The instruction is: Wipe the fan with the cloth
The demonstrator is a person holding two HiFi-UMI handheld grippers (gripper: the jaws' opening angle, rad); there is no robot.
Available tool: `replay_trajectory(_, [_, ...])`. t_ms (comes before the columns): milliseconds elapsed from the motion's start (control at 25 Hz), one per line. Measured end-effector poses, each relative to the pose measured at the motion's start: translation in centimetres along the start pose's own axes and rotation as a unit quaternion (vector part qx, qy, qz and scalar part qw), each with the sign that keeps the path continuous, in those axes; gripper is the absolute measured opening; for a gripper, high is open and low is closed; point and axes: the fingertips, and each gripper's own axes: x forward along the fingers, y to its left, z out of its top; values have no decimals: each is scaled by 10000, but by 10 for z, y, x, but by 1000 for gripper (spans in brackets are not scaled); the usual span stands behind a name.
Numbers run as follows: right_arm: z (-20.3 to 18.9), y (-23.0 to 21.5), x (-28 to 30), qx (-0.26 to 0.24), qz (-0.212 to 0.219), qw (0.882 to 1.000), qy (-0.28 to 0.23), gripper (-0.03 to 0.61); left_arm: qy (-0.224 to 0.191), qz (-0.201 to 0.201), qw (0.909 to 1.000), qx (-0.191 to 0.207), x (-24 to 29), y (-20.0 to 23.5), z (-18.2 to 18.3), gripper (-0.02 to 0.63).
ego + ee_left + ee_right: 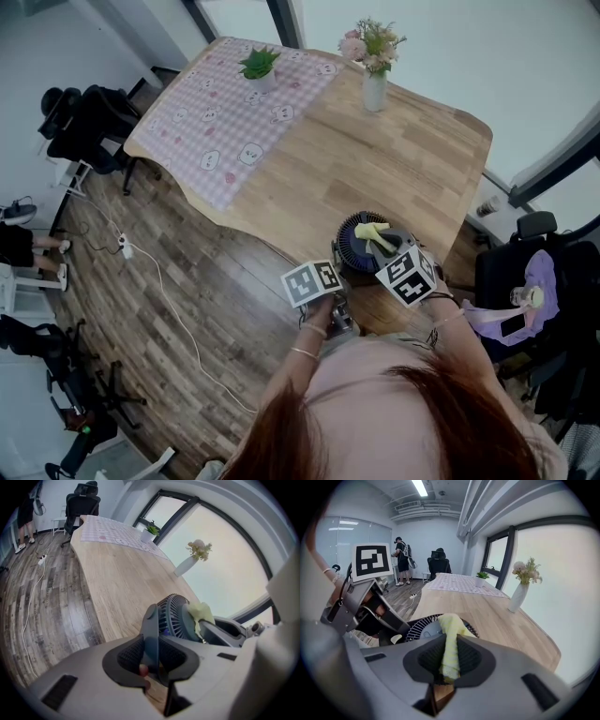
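Here, left claw [151,654]: jaws clamped on a dark flat part of the fan, at 7 o'clock of its grille.
Fan [354,246]: dark blue and round, at the 5 o'clock edge of the wooden worktop [375,159].
Cloth [451,623]: yellow, draped over the grille's middle.
Right claw [449,656]: jaws pinched the cloth's near end, at 4 o'clock of the fan.

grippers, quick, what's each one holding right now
Left gripper: closed on the fan, by its stand.
Right gripper: closed on the yellow cloth, laid on the fan.
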Motion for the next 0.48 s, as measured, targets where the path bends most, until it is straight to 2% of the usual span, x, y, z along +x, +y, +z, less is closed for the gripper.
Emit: replay_trajectory(480, [1,16,-3,-58,77,9999,38,52,32,-13,10000,43,-2,0,-1,83])
